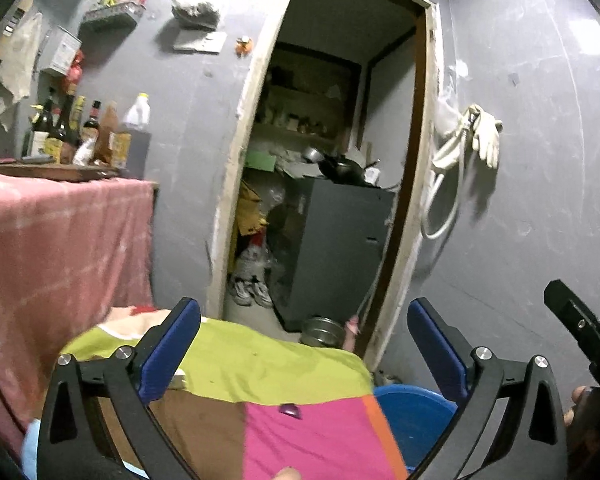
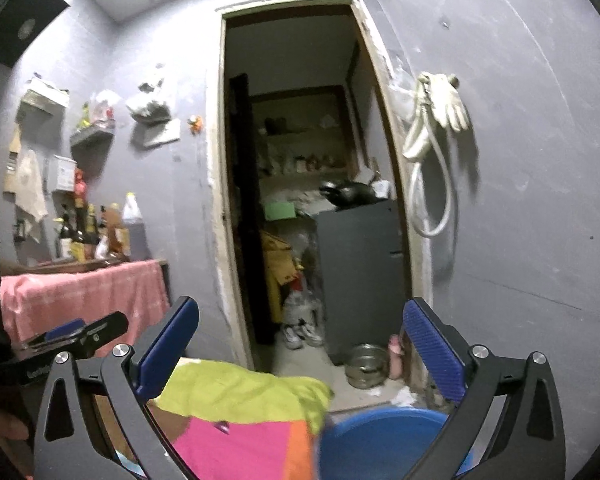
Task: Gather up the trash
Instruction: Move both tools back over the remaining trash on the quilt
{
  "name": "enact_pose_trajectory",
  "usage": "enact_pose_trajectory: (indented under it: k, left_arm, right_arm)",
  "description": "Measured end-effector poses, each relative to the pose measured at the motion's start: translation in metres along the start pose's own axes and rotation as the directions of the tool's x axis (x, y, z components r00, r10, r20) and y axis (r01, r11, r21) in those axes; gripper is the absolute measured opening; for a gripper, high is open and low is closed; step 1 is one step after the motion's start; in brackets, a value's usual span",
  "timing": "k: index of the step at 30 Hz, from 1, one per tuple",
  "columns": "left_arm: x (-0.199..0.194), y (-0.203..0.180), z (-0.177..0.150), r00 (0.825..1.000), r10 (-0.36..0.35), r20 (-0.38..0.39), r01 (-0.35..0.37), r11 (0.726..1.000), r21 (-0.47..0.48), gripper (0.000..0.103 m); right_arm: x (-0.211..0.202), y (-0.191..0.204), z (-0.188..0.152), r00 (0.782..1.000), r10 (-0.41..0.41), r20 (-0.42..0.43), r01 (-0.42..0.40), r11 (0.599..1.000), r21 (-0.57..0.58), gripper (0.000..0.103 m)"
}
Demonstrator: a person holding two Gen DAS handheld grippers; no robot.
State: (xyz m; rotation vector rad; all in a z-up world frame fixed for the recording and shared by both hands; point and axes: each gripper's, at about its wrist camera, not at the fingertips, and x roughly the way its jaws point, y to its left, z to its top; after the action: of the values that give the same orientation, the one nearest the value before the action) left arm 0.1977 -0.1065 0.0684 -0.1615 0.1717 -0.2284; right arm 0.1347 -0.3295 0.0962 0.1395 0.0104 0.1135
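Only right view: ceiling | left gripper (image 1: 304,344), right gripper (image 2: 300,344) both spread wide, empty

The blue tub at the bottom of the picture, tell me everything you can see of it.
The blue tub looks like smooth plastic with a rounded rim, and only its upper part shows. It sits low on the floor, right of the colourful cloth, whose green and orange edge overlaps its left side. Its inside is hidden. It lies below and between the pads of the open right gripper, which does not touch it. The doorway is beyond it.
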Motion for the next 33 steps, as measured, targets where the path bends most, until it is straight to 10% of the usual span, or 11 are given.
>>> enact_pose_trajectory:
  k: [18, 33]
  left_arm:
    - [-0.042, 0.099, -0.002, 0.976, 0.176, 0.129, -0.182, 0.983, 0.039, 0.101]
    - [0.008, 0.159, -0.046, 0.977, 0.211, -0.026, -0.209, 0.975, 0.07, 0.101]
  right_arm:
    - [0.027, 0.101, -0.01, 0.985, 0.142, 0.096, -0.138, 0.989, -0.048, 0.103]
    - [0.086, 0.106, -0.064, 0.99, 0.135, -0.05, -0.139, 0.986, -0.089, 0.103]
